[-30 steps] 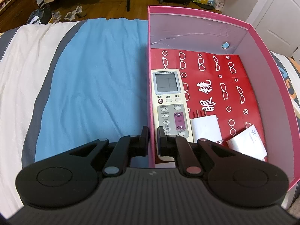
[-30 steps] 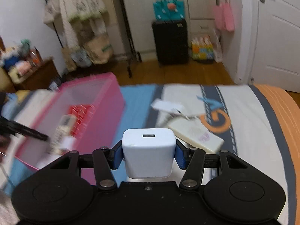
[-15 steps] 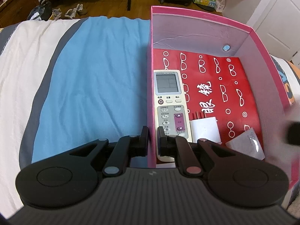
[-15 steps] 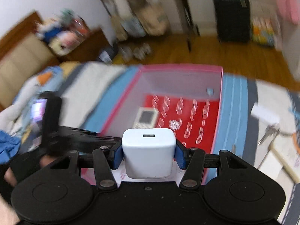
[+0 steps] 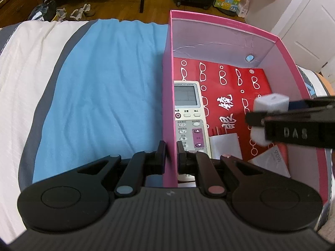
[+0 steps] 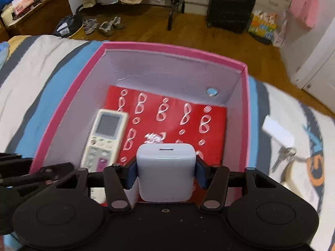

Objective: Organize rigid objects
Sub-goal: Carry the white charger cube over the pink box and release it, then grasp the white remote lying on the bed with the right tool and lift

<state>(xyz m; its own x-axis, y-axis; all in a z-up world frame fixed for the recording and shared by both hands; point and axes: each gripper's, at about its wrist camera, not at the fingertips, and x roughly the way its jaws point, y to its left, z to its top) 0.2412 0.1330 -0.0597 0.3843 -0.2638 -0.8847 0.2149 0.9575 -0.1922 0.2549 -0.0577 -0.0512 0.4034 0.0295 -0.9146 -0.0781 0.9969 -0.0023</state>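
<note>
A pink box (image 5: 226, 26) stands on the bed. My left gripper (image 5: 170, 155) is shut on its left wall near the front corner. Inside lie a cream remote control (image 5: 187, 113), a red sheet printed with glasses (image 5: 230, 83), a white plug adapter (image 5: 225, 145) and a white card (image 5: 270, 163). My right gripper (image 6: 165, 173) is shut on a white charger cube (image 6: 166, 175) and hangs over the box's near right part. In the left wrist view the charger cube (image 5: 271, 102) comes in from the right, above the red sheet.
On the striped bedspread (image 5: 104, 94) right of the box lie a white card (image 6: 276, 131), a bunch of keys (image 6: 282, 159) and a beige flat thing (image 6: 292, 173). Beyond the bed are wooden floor, shoes (image 6: 104, 25) and a black suitcase (image 6: 230, 4).
My right gripper has carried the charger cube leftward from over the bed to above the box and tipped downward. The left gripper has kept its hold on the wall.
</note>
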